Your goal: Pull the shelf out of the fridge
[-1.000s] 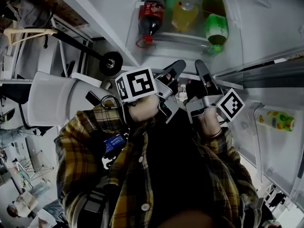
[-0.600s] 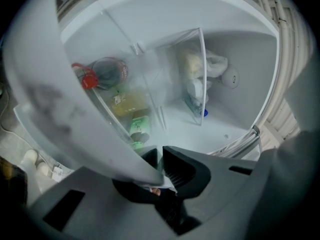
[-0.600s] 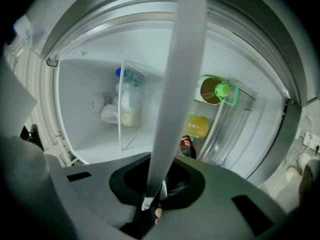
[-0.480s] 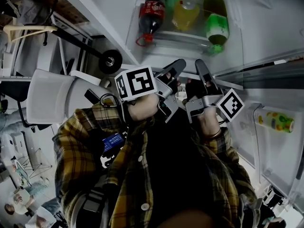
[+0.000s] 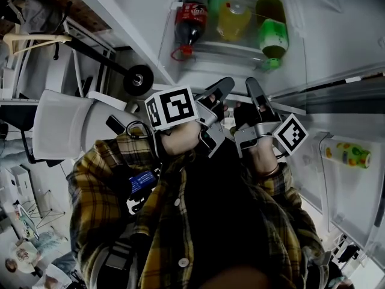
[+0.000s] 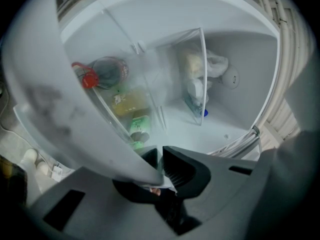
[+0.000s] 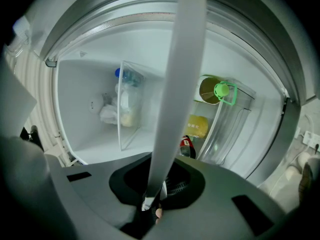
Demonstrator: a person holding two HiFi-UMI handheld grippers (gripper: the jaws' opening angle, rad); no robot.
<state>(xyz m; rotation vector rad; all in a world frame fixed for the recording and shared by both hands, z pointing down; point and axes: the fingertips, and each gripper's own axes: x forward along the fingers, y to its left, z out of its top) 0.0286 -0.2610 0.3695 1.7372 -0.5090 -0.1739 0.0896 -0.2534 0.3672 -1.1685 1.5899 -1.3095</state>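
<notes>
The fridge shelf [image 5: 292,105] is a glass plate with a white front rim. In the head view both grippers reach up to that rim, side by side. My left gripper [image 5: 224,87] is shut on the rim [image 6: 90,109], which runs as a broad white band from the upper left into the jaws [image 6: 160,158]. My right gripper [image 5: 251,84] is shut on the same rim [image 7: 177,84], seen as a narrow white strip running down between its pads [image 7: 159,186]. The far part of the shelf is hidden behind the rim.
The open door's bin holds a cola bottle [image 5: 191,23], a yellow bottle [image 5: 233,18] and a green bottle [image 5: 274,35]. Inside the fridge stands a clear bin with bagged food [image 6: 200,79]. A white chair [image 5: 66,125] and a caster wheel [image 5: 137,77] are at the left.
</notes>
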